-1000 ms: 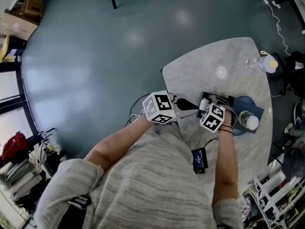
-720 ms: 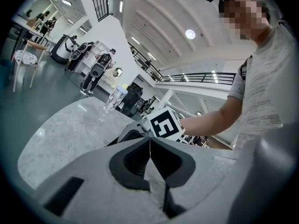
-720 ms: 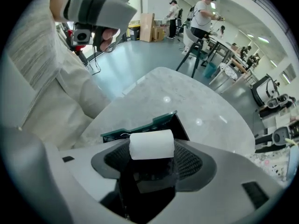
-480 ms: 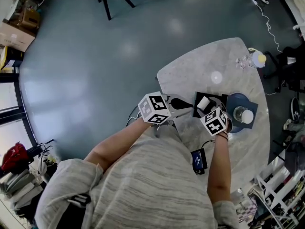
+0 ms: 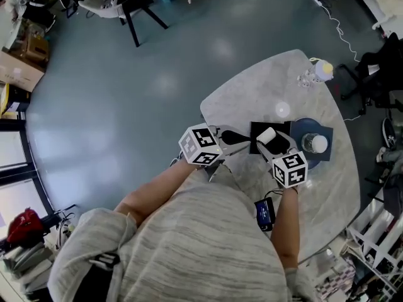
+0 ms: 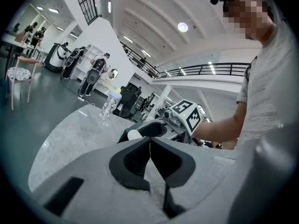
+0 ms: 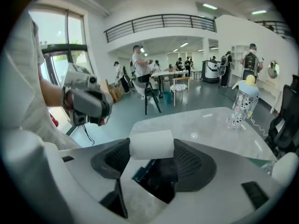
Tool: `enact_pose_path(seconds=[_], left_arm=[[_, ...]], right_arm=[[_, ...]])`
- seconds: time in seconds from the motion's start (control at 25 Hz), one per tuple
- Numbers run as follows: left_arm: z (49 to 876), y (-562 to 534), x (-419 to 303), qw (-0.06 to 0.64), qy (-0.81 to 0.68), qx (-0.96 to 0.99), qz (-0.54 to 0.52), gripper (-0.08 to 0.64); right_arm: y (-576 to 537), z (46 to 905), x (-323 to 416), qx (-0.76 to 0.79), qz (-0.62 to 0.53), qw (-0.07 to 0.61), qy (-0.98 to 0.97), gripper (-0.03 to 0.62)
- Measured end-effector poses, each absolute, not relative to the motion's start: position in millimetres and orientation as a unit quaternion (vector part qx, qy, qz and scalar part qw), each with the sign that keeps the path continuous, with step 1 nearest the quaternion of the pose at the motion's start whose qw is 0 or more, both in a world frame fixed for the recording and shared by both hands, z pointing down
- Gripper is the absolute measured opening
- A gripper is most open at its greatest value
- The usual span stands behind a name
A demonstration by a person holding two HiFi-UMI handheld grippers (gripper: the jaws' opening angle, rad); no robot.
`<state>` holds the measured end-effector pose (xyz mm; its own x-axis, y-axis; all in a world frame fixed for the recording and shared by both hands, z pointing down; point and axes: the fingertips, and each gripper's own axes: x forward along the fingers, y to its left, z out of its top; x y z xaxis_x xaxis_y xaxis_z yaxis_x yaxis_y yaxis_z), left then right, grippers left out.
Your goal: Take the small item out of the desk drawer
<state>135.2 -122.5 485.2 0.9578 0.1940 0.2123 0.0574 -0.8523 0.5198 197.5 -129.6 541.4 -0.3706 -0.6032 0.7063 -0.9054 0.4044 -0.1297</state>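
Note:
In my right gripper (image 7: 152, 146) sits the small item, a white cylinder (image 7: 152, 144) lying crosswise between the jaws, which are shut on it. Directly under it lies the black drawer (image 7: 159, 175). The head view shows the same white cylinder (image 5: 267, 135) held over the black drawer (image 5: 258, 131) on the marble table (image 5: 264, 93), with the right gripper's (image 5: 269, 137) marker cube behind it. Just left of the drawer, my left gripper (image 5: 236, 137) is shut and holds nothing. In its own view the left gripper's (image 6: 149, 153) jaws touch, and the right gripper (image 6: 184, 120) is ahead.
A blue mat (image 5: 327, 134) with a white-topped cup (image 5: 313, 144) lies right of the drawer. At the table's far edge stands a patterned bottle (image 5: 318, 71). A small dark device (image 5: 264, 212) hangs at the near edge. Chairs (image 5: 135, 2) stand on the floor beyond.
The right gripper has drawn back toward me with the white cylinder held, uncovering more of the black drawer. The left gripper has hardly moved.

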Motion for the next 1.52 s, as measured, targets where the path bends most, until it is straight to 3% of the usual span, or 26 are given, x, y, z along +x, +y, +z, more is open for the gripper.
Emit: enact_pose_path(seconds=[0.2, 0.44, 1.08, 1.52], left_arm=[[463.5, -116.3, 140.4, 0.241, 0.077, 0.96, 0.118, 0.015], [434.1, -110.9, 141.8, 0.219, 0.088, 0.967, 0.096, 0.015], [384.7, -106.6, 145.3, 0.18, 0.106, 0.976, 0.056, 0.015], [376.5, -104.9, 151.6, 0.17, 0.118, 0.977, 0.051, 0.015]], right_arm=[[-127.3, 489.2, 196.5, 0.519, 0.259, 0.157, -0.799, 0.258], [-121.4, 431.2, 189.6, 0.531, 0.212, 0.067, -0.818, 0.258], [-88.5, 367.1, 184.7, 0.544, 0.111, -0.021, -0.831, 0.258], [-84.6, 356.7, 194.0, 0.561, 0.089, -0.023, -0.823, 0.257]])
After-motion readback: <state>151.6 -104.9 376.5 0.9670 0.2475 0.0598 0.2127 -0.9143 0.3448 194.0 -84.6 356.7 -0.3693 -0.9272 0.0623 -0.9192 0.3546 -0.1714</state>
